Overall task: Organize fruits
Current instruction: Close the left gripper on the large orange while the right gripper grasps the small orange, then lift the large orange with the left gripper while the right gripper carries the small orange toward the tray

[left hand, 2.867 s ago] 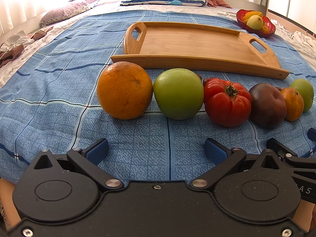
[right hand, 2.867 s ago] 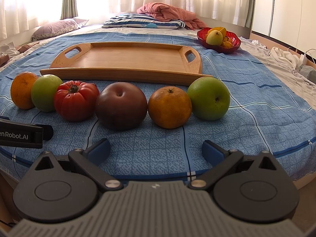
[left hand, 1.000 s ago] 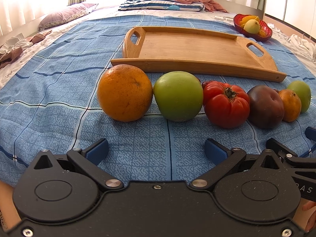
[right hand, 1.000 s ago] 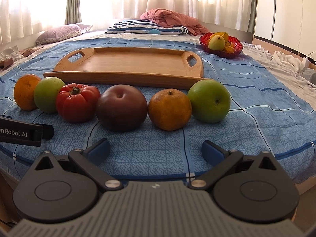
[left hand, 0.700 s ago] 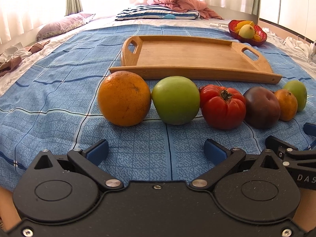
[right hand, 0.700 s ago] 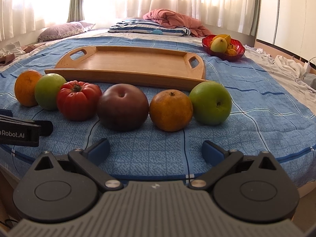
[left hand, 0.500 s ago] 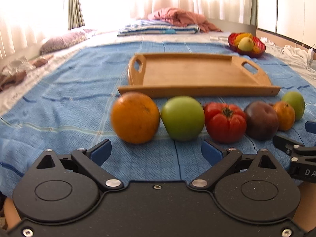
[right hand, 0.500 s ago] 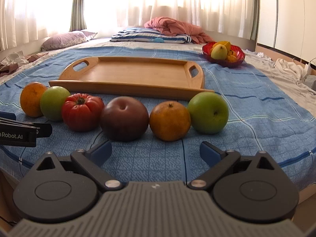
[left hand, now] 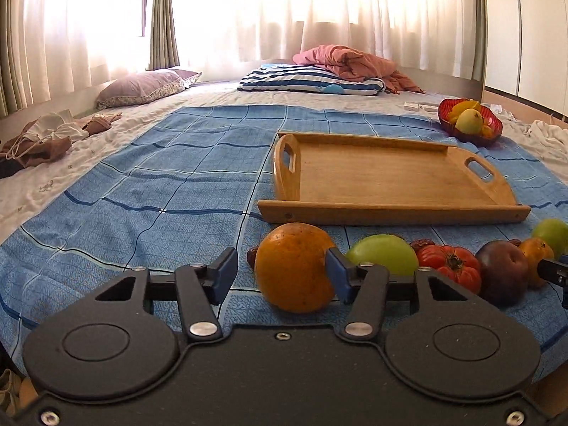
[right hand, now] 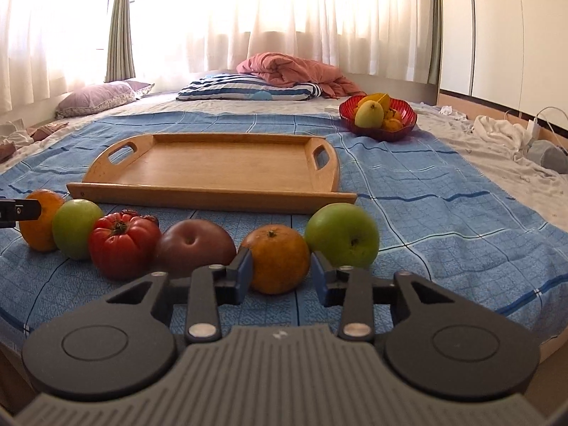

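With jaws that have just been closing, part open and empty, the left gripper (left hand: 280, 277) faces the large round orange (left hand: 294, 266) on the blue checked bedspread (left hand: 159, 191), off-centre toward its right finger, while the right gripper (right hand: 281, 275) squarely frames the small orange tangerine (right hand: 278, 257)

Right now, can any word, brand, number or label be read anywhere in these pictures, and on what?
No text can be read. The light wooden tray, the red glass bowl, the row of fruits and the blue checked bedspread show no lettering or stickers.
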`<state>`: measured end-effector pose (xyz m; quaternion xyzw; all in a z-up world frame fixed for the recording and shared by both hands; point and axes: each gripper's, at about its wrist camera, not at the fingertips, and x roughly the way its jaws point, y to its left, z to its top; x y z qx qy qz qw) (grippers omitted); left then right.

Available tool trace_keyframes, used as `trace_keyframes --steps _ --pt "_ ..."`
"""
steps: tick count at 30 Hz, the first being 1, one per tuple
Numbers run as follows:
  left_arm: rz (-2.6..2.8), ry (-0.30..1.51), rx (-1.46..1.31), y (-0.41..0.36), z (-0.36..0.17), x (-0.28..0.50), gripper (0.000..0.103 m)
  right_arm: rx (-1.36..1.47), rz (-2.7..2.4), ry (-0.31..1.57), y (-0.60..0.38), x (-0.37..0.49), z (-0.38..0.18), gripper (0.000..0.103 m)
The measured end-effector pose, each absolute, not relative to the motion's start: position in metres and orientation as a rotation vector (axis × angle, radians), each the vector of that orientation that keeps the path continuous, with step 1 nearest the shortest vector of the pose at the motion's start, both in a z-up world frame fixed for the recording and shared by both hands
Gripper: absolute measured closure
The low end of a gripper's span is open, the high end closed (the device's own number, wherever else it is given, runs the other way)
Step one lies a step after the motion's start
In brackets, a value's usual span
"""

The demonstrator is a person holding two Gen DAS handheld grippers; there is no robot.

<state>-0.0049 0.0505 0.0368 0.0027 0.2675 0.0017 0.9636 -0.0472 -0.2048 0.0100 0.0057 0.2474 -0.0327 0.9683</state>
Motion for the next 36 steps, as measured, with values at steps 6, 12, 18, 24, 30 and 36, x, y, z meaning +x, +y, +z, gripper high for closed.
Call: trace_keyframes --steps 6,12,18,24,30,36 --pt "-0.022 0.554 -0.047 0.055 0.031 0.003 0.049 0.038 -0.039 0.52 -0.207 -0.041 0.006 0.047" --pt "-0.03 0.586 -0.149 0.061 0.022 0.016 0.041 0.03 -0.029 0.529 -0.208 -0.034 0.004 0.039" --pt "-0.034 0.597 -0.257 0.072 0.017 0.026 0.037 0.016 -0.01 0.529 -0.211 -0.028 0.004 0.037" --pt "-0.062 0.626 -0.394 0.086 0.011 0.035 0.045 -0.007 0.019 0.531 -0.211 -0.028 0.005 0.038" --pt "-0.051 0.627 -0.399 0.085 0.013 0.035 0.046 -0.021 0.032 0.528 -0.212 -0.027 0.005 0.041" --pt "-0.026 0.599 -0.305 0.07 0.02 0.026 0.047 -0.005 0.023 0.526 -0.211 -0.03 0.008 0.055"
